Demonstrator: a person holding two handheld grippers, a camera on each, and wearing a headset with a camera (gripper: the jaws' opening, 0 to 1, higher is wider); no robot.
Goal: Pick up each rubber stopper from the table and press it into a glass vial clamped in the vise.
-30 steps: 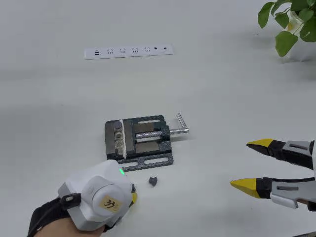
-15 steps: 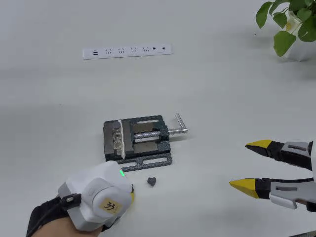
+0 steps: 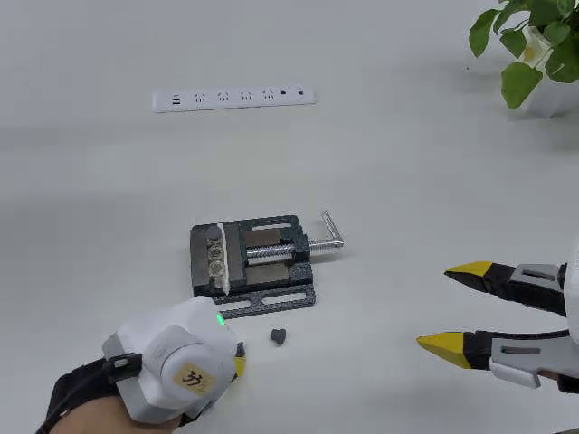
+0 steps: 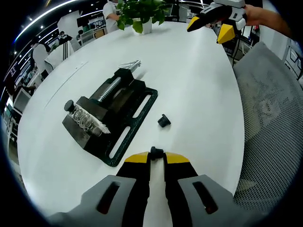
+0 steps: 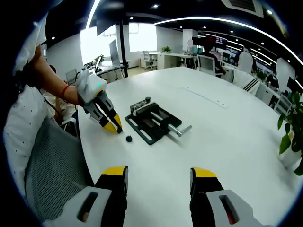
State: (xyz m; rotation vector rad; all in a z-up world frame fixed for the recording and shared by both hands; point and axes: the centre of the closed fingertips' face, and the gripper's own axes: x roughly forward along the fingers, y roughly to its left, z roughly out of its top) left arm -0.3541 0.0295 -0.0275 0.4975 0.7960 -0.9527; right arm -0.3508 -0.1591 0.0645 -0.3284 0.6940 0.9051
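Left gripper (image 4: 156, 156): its tips are mostly hidden in the head view (image 3: 237, 363) by its own white body, and only a yellow edge is seen.
Left jaws: they are drawn almost together and clamped on a small dark held stopper (image 4: 156, 151), as seen in the left gripper view.
Right gripper (image 3: 457, 307) (image 5: 158, 172): its body is cut off at the head view's edge. The jaws are held wide apart, nothing is gripped or touched, and it is kept well right of the vise (image 3: 253, 264) (image 4: 112, 111).
Vials (image 3: 217, 262) (image 4: 87, 119): they are clamped in a row at the vise's left end. The clear glass is hard to make out, so no count is given.
Fitted stopper (image 3: 214, 233) (image 4: 69, 105): this dark cap is seated on the end vial.
Loose stopper (image 3: 279, 336) (image 4: 164, 120) (image 5: 129, 138): it lies on the table (image 3: 407, 181), near the vise's front edge and apart from both grippers.
Surroundings: a power strip (image 3: 235, 96) is laid well behind the vise. A plant (image 3: 529, 45) is cut off at the far right corner.
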